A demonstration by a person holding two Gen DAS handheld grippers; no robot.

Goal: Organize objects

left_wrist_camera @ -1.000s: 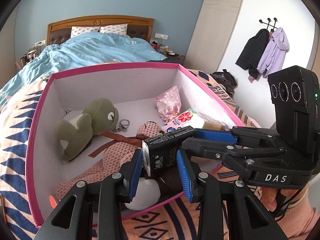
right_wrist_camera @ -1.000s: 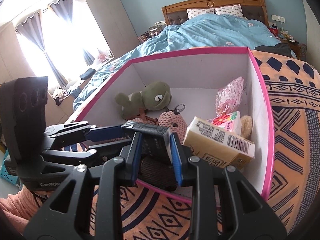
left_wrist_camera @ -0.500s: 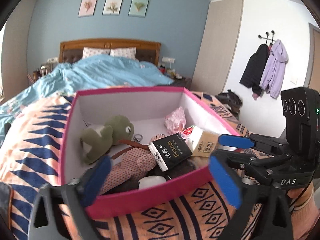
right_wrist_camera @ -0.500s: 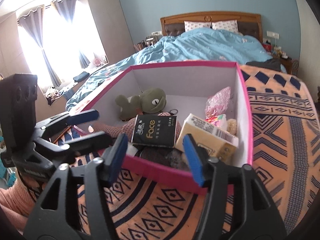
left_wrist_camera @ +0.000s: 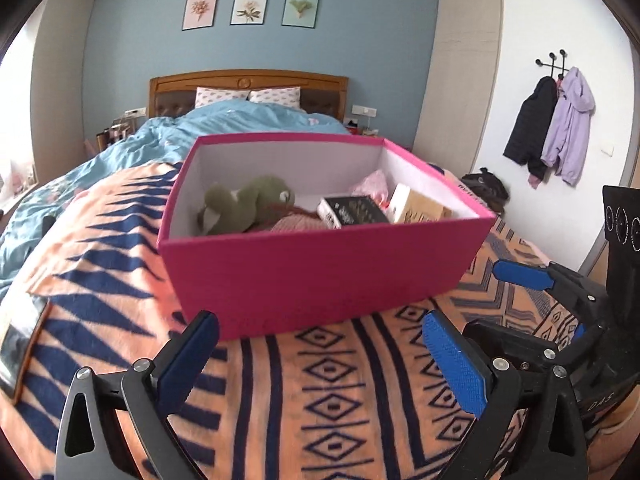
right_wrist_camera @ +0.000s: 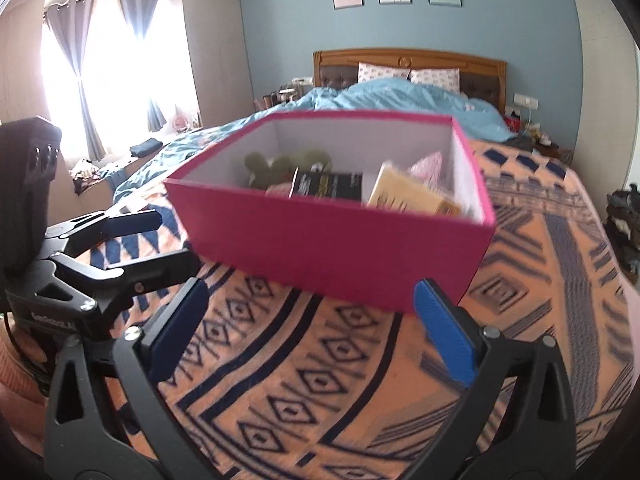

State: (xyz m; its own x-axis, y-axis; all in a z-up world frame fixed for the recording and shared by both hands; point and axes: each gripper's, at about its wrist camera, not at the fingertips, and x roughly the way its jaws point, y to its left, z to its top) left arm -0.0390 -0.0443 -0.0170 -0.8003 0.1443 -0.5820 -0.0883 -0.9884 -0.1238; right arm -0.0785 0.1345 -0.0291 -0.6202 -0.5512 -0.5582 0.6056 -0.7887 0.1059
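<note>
A pink box [left_wrist_camera: 320, 276] is set on an orange blanket with a dark blue pattern [left_wrist_camera: 332, 400], which is spread over the foot of a bed [left_wrist_camera: 248, 124]. Inside the box, a green plush toy [left_wrist_camera: 248, 204] is seen at the left, a black packet with pale lettering [left_wrist_camera: 354, 210] in the middle, and a yellowish carton [left_wrist_camera: 416, 210] leaning at the right, touching the packet's edge. A pink patterned bag [left_wrist_camera: 374, 182] is tucked behind the carton, near the far right wall of the box.

The left gripper [left_wrist_camera: 320, 364] is held in front of the box's near wall with its blue pads spread wide and only blanket between them. The right gripper [right_wrist_camera: 310, 332] is likewise held short of the box; its jaws have just been opening and are seen wide apart, with no item between them. Each gripper is visible at the edge of the other's view, side by side above the blanket.
</note>
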